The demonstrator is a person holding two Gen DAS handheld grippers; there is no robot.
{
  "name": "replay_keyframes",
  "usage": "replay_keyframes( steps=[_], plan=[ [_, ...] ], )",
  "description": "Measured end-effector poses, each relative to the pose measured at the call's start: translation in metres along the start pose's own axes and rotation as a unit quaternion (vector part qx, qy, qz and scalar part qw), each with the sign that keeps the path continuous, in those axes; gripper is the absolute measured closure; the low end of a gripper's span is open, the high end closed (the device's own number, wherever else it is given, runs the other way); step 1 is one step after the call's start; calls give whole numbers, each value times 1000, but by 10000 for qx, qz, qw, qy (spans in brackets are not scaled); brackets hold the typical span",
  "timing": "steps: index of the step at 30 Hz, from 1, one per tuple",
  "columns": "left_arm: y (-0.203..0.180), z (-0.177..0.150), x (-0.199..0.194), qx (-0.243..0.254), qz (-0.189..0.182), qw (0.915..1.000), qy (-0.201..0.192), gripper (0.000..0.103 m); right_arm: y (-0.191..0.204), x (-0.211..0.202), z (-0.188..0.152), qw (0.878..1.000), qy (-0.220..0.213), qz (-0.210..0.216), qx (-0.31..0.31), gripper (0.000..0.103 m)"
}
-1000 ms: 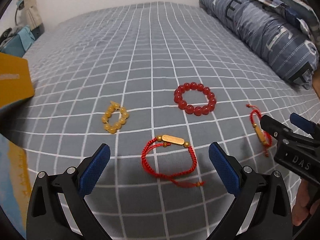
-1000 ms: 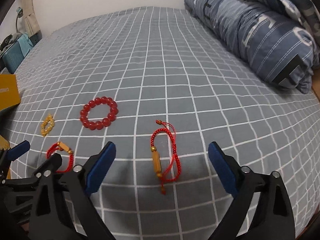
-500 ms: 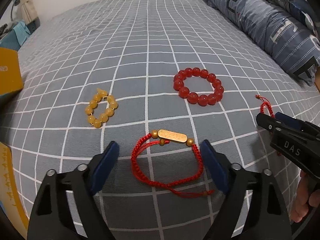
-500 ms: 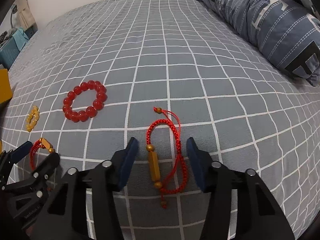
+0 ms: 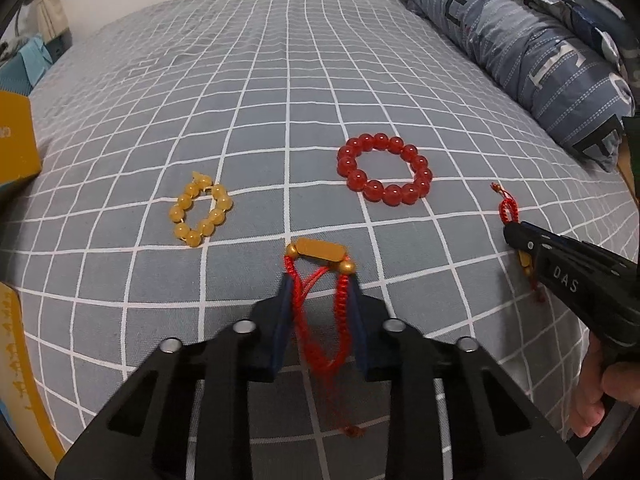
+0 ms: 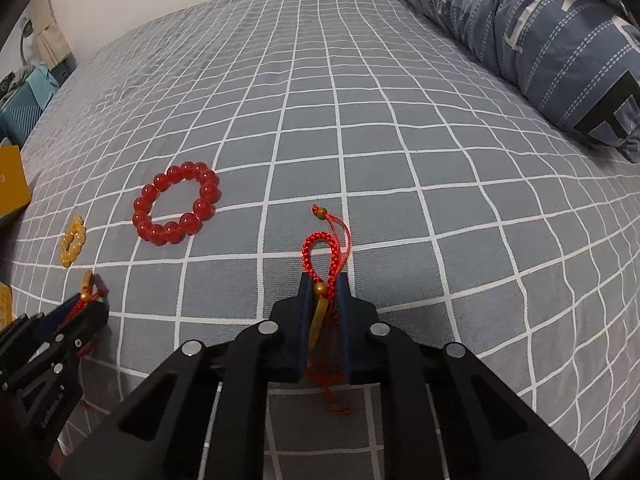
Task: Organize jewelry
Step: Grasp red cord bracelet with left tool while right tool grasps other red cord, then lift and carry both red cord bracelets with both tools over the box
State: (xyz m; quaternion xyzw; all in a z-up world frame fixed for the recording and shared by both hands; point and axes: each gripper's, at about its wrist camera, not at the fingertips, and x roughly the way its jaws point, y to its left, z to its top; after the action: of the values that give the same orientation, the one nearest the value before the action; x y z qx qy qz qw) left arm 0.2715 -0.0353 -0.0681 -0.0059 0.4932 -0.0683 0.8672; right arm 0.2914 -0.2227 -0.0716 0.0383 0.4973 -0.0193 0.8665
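While both claws press down on the grey checked bedsheet (image 5: 280,80), each has a red cord bracelet between its pads. Left gripper (image 5: 320,292) is closing w/ the cords of one cord bracelet (image 5: 320,252) bunched between the blue pads (gold bar sticking out just past the tips). Right gripper (image 6: 324,292) is clenched on the other cord bracelet (image 6: 320,248), its gold tube pinched between the pads, red loop poking out in front. Red bead bracelet (image 5: 384,174) and yellow bead bracelet (image 5: 200,210) lie flat on the sheet beyond the left claw, apart from each other. Yellow box (image 5: 16,136) at far left edge; striped blue pillow (image 5: 540,52) upper right. A hand (image 5: 600,396) shows at the right gripper's handle.
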Motion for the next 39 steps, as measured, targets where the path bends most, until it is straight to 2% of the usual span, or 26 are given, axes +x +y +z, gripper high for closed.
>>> replay_keyframes(
  steps=[17,39],
  plan=[
    [0,3,-21,40,64,9995,-301,84,1,-17,1,9998,-205,9,44,92],
    [6,2,-72,28,151,9976,-674,84,22,-76,-7,9973,-724,-39,-117,92]
  ],
)
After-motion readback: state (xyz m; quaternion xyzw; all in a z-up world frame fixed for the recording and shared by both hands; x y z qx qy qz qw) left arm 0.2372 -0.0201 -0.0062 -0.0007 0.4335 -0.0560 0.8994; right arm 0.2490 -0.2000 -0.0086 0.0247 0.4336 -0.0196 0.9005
